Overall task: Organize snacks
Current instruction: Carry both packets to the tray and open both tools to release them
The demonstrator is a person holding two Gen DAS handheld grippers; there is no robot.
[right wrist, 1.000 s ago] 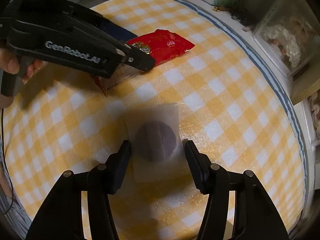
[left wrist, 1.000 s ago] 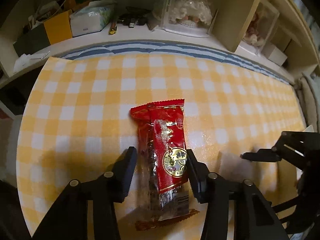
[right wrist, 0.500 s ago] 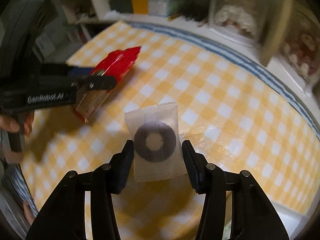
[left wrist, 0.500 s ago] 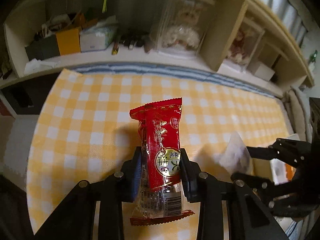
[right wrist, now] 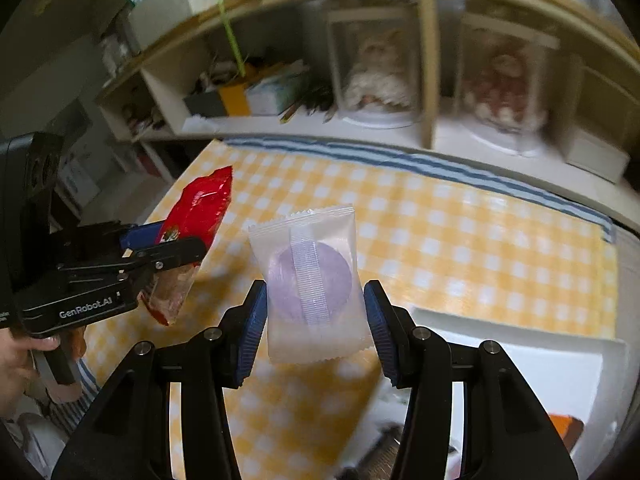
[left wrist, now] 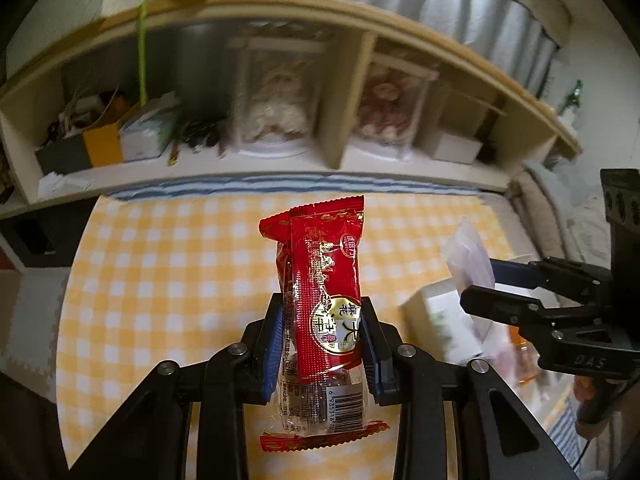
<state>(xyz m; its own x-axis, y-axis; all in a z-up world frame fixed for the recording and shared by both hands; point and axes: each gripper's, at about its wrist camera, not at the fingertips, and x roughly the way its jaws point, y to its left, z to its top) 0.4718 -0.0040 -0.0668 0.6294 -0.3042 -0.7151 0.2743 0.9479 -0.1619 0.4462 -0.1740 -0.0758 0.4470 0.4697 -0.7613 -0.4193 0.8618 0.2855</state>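
A long red snack packet [left wrist: 324,264] stands upright between the blue pads of my left gripper [left wrist: 322,320], which is shut on its lower half, well above the yellow checked tablecloth [left wrist: 160,280]. My right gripper [right wrist: 316,300] is shut on a white translucent packet [right wrist: 310,276] with a round purple snack inside, also held in the air. In the right wrist view the left gripper [right wrist: 168,242] and its red packet [right wrist: 204,204] hang at the left. In the left wrist view the right gripper [left wrist: 478,284] and the white packet [left wrist: 466,252] are at the right.
A white box [right wrist: 540,364] lies at the table's near right, with an orange item [right wrist: 564,428] in it. Behind the table runs a shelf unit [left wrist: 352,100] with dolls in clear cases, boxes and clutter. A hand [right wrist: 16,360] grips the left tool's handle.
The left gripper closed on the red packet and the right on the white packet. Both then rose off the cloth with their packets, and the white box came into view.
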